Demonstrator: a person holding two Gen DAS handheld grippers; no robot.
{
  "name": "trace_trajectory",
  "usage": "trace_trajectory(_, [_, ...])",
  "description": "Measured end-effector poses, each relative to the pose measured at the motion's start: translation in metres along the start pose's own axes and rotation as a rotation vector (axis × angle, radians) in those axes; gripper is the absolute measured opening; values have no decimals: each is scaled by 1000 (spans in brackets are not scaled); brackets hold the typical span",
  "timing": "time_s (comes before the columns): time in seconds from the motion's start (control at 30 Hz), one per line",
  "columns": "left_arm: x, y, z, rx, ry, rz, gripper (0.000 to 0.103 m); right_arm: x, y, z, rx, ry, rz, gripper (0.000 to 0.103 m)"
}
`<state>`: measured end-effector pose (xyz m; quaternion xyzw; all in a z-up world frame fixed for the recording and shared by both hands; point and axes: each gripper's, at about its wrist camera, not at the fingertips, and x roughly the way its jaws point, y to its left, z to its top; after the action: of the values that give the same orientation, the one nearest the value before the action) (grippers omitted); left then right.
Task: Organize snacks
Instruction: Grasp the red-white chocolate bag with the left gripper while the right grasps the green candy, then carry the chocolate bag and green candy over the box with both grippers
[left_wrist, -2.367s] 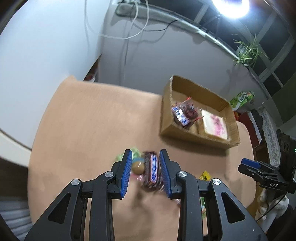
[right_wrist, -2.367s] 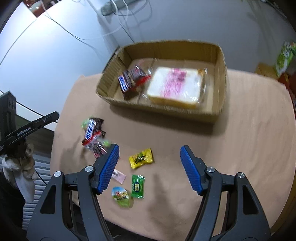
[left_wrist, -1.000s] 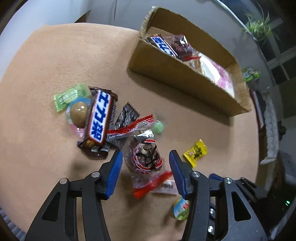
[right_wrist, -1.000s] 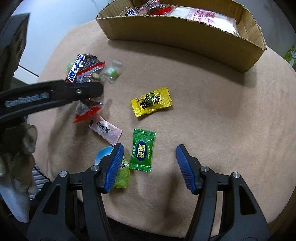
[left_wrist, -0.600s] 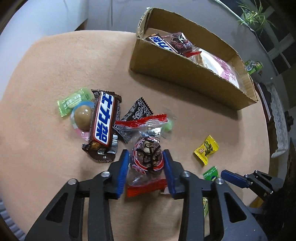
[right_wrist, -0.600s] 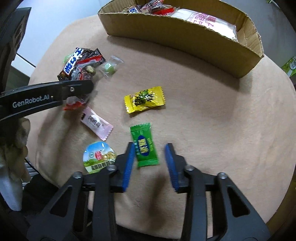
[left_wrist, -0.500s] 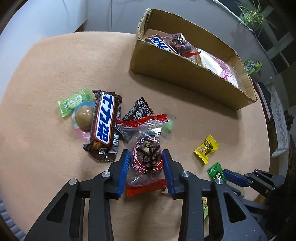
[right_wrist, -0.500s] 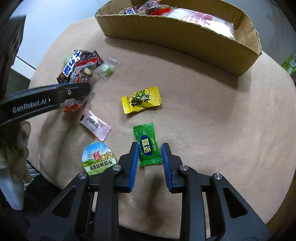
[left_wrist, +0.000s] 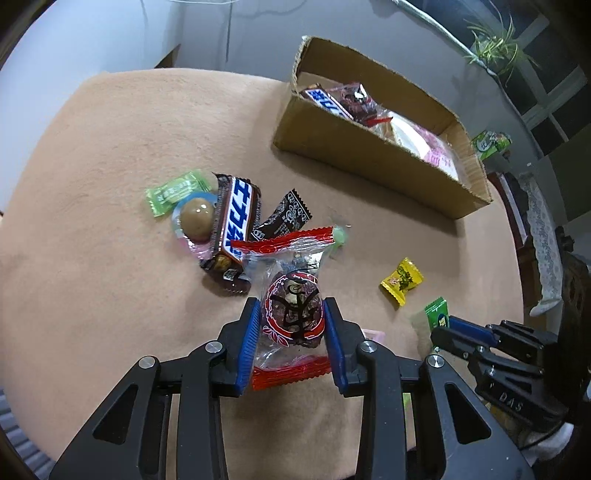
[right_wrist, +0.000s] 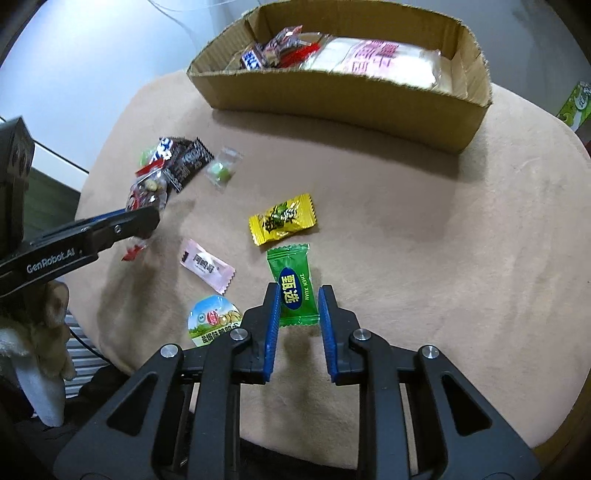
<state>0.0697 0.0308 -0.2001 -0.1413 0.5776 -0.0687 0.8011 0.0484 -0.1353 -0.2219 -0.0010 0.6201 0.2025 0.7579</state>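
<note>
My left gripper is shut on a clear red-edged snack packet and holds it above the tan table. My right gripper is shut on a green candy, lifted a little off the table. The cardboard box stands at the far side and holds a chocolate bar, a red packet and a bread pack. The box also shows in the right wrist view. A blue-labelled chocolate bar, a black sachet and a light green candy lie by the left gripper.
On the table lie a yellow candy, a pink sachet, a round-lidded jelly cup and a small clear-wrapped green sweet. A brown egg in a clear cup lies beside the chocolate bar. The table's edge curves close behind both grippers.
Both grippers closed on their snacks, the left on the red-edged packet and the right on the green candy, and have lifted them slightly off the table.
</note>
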Motion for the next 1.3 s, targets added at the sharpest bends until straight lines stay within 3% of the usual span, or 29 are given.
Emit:
trace_trajectory(0.33, [-26,-8,9,0,-57,-40,32,-43,-21,15,31,-84,9,22])
trace_trajectory(0.6, [-35,-23,34,26,-107,-61,32,-74,-37,44,58,-164,-10,22])
trace_trajectory(0.9, [-29,-37,69,52,-141,-62,32,-88,-64,84,84,-220,-55,22])
trace_trajectory(1.3, [-14,-52,108,76,-149,-71,32,-82,-85,124,78,-232,-108,22])
